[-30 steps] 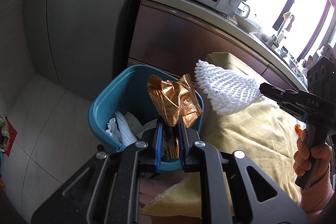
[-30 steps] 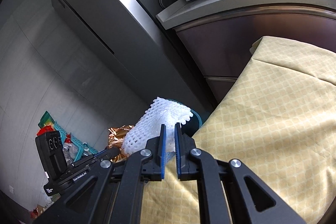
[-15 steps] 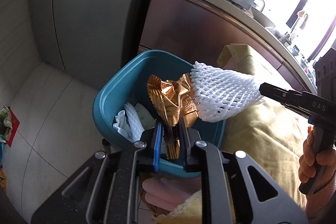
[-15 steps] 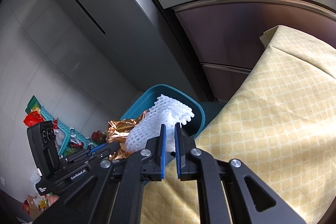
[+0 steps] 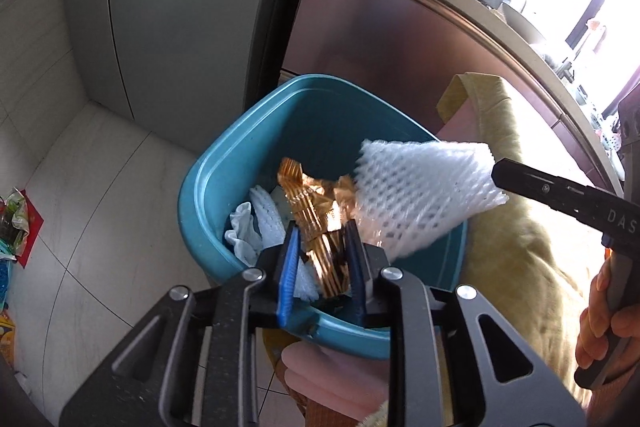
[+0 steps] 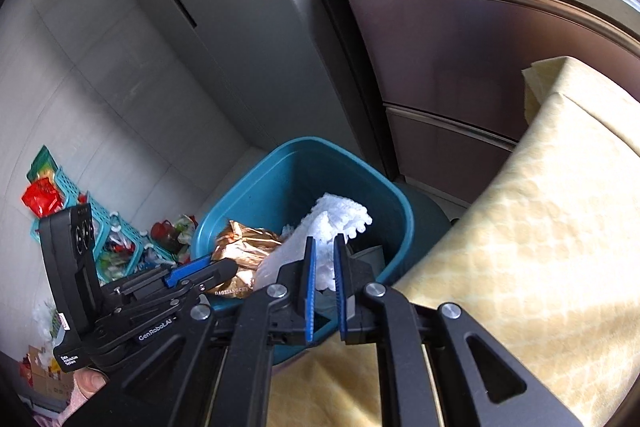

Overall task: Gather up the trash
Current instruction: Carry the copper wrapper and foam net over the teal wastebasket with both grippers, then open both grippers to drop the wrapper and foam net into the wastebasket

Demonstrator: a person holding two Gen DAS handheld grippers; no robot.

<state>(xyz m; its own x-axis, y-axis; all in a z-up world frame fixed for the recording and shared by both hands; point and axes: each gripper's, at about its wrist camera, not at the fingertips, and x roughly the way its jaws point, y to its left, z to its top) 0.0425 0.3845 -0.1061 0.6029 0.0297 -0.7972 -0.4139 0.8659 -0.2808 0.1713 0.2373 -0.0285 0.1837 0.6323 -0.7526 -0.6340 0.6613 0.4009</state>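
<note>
While both grippers hang over the teal bin [image 5: 208, 187], the left gripper [image 5: 322, 259] has just been opening its jaws; a crinkled gold wrapper [image 5: 316, 211] stands between them, pads slack. The right gripper [image 6: 323, 267], almost closed, pinches a white foam net [image 6: 320, 227], mesh-textured, which juts beyond its fingertips above the bin's paper scraps.

One teal bin [image 5: 208, 187] stands on the floor. Over it hang one gold wrapper [image 5: 316, 211] and one white foam net [image 5: 420, 195]. Inside the bin lie more white scraps [image 5: 256, 227], too tangled to count. Two tools: left tool [image 5: 320, 263], right tool [image 6: 323, 267].
</note>
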